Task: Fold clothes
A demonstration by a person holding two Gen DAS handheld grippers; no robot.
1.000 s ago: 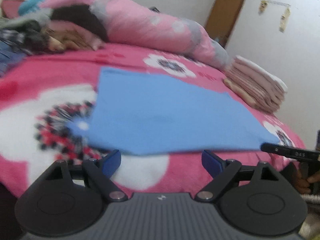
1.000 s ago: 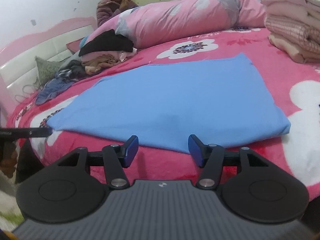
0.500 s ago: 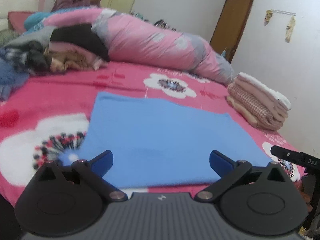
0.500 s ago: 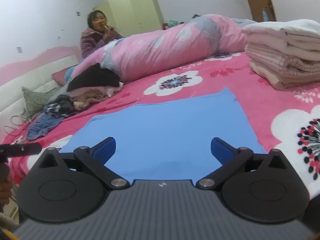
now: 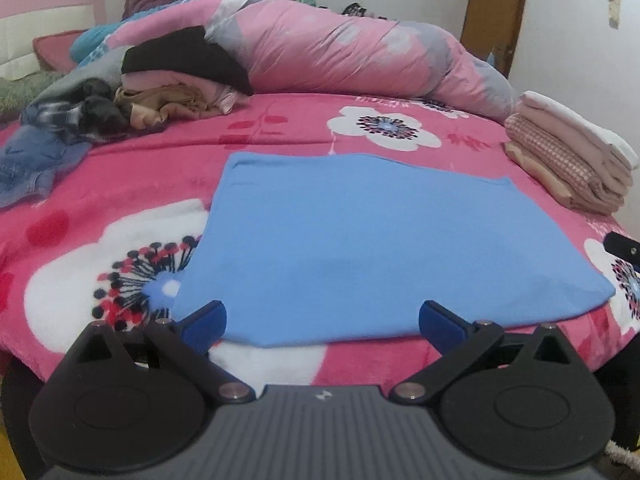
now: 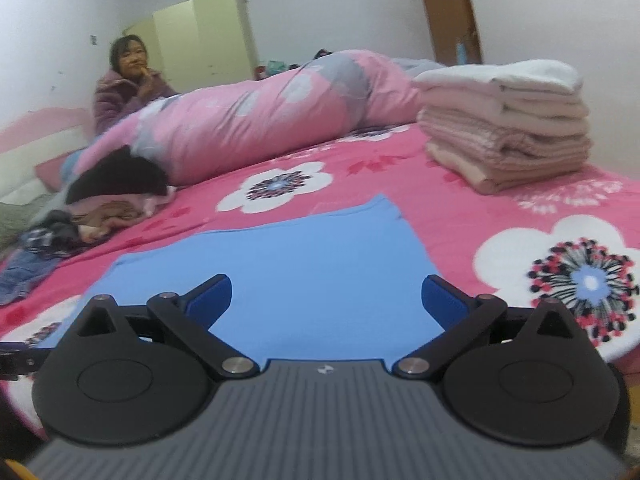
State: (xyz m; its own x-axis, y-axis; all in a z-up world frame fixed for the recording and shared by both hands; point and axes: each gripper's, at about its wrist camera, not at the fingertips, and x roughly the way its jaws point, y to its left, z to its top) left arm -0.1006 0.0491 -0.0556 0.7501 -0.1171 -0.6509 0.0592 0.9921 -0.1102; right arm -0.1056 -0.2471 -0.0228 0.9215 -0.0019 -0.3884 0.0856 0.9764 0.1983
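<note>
A light blue cloth [image 5: 372, 240] lies flat and folded on the pink flowered bed [image 5: 168, 160]. The same blue cloth [image 6: 288, 276] fills the lower middle of the right wrist view. My left gripper [image 5: 322, 320] hangs open just above the cloth's near edge, its blue fingertips spread wide with nothing between them. My right gripper [image 6: 326, 300] is also open over the cloth's near part, holding nothing. The tip of the right gripper [image 5: 624, 246] shows at the right edge of the left wrist view.
A stack of folded pink and white clothes [image 5: 568, 156] sits at the bed's right side. Unfolded clothes [image 5: 120, 100] are heaped at the back left. A rolled pink quilt [image 5: 352, 52] lies along the far side, and a person [image 6: 128, 84] sits behind it.
Both grippers opened wider and rose back from the cloth's near edge. Both views tilted up, showing more of the room.
</note>
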